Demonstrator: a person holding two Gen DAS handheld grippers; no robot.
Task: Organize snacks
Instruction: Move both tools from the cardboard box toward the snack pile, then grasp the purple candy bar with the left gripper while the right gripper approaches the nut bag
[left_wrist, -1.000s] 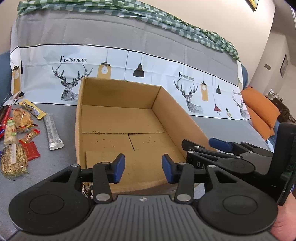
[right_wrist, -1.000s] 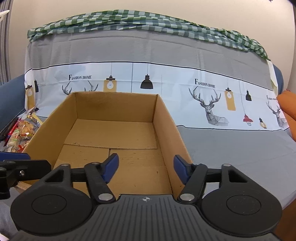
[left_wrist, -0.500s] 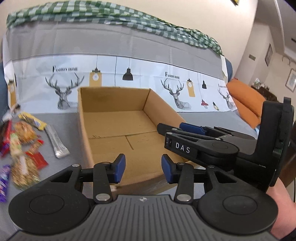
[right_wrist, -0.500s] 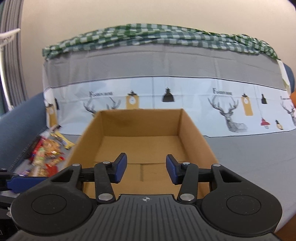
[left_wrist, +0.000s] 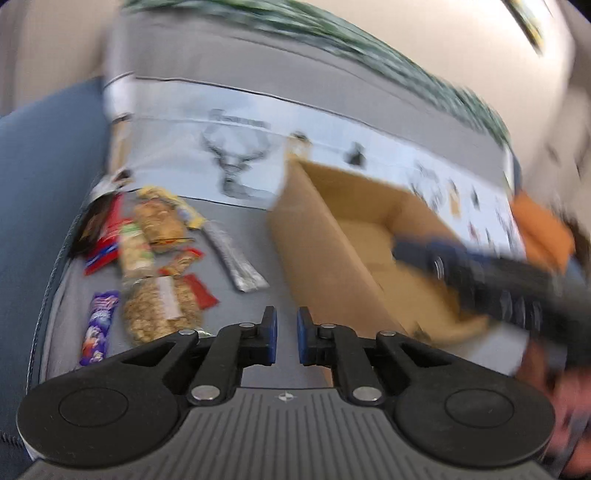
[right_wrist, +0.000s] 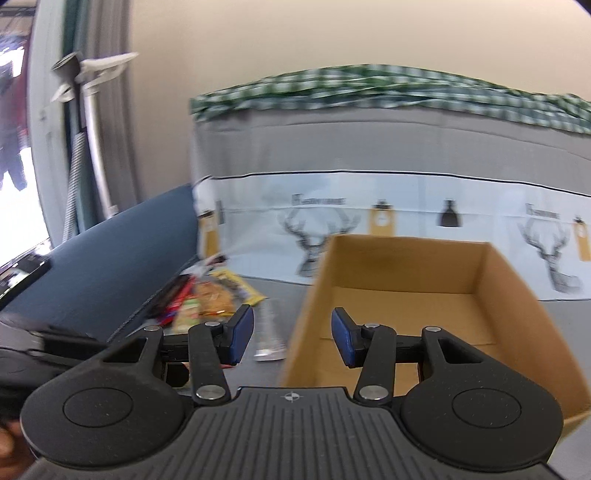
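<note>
An empty open cardboard box (left_wrist: 332, 258) stands on the grey sofa cover; it also shows in the right wrist view (right_wrist: 406, 295). Several snack packets (left_wrist: 155, 258) lie to its left, among them a silver bar (left_wrist: 240, 258), a purple packet (left_wrist: 98, 328) and a round cracker bag (left_wrist: 159, 310). My left gripper (left_wrist: 287, 336) is above the cover just left of the box, jaws nearly closed with a narrow gap, holding nothing. My right gripper (right_wrist: 291, 336) is open and empty over the box's left wall. The snacks (right_wrist: 207, 299) show to its left. The view is blurred.
The sofa back carries a deer-print cloth (right_wrist: 369, 214) with a green checked cloth (right_wrist: 369, 88) on top. A blue armrest (left_wrist: 37, 184) lies left of the snacks. An orange cushion (left_wrist: 543, 229) is at the right. A curtain and window (right_wrist: 37, 147) are at far left.
Both grippers have swung left, toward the snacks. The left gripper's jaws have narrowed to a small gap. The right gripper's jaws have opened wider. The box has not moved.
</note>
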